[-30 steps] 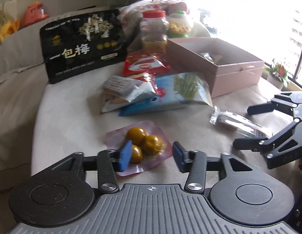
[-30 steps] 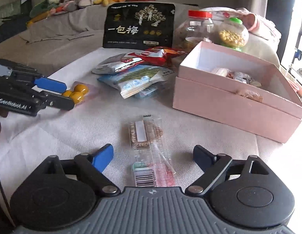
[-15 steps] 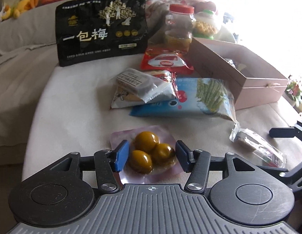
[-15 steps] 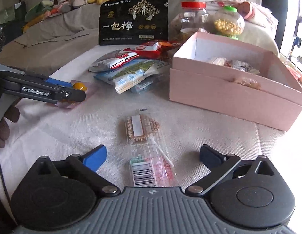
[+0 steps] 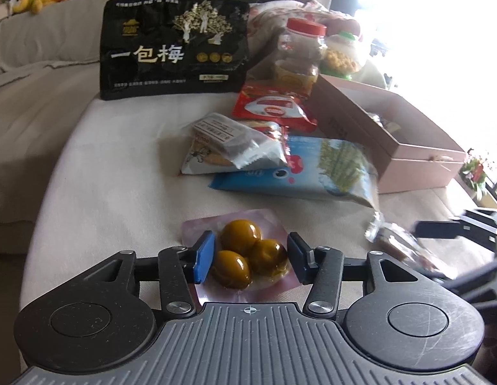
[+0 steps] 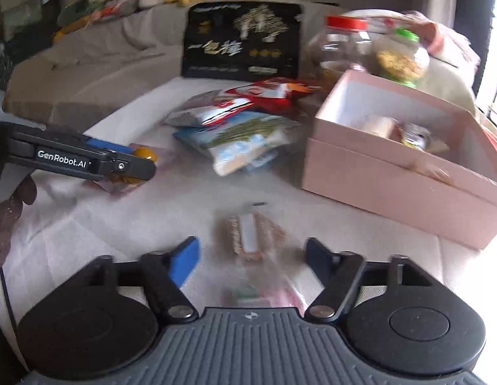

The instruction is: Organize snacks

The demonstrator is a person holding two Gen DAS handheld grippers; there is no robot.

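A clear pink-edged pouch of three yellow-brown balls (image 5: 248,256) lies on the cream cloth, between the fingers of my left gripper (image 5: 250,261). The jaws are open around it, close to its sides. A clear wrapped biscuit bar (image 6: 251,240) lies between the fingers of my right gripper (image 6: 251,261), which is open and wide of it. The bar also shows in the left wrist view (image 5: 405,247). An open pink box (image 6: 393,166) with several snacks inside stands at the right. The left gripper also shows in the right wrist view (image 6: 129,163).
A pile of snack bags (image 5: 274,154) lies in the middle. A black bag with Chinese writing (image 5: 174,45) stands at the back. A red-lidded jar (image 5: 300,54) and a green-lidded jar (image 6: 402,54) stand behind the box. A grey sofa lies to the left.
My left gripper has moved forward so the pouch sits between its fingers. My right gripper has moved forward over the bar and its jaws have narrowed a little.
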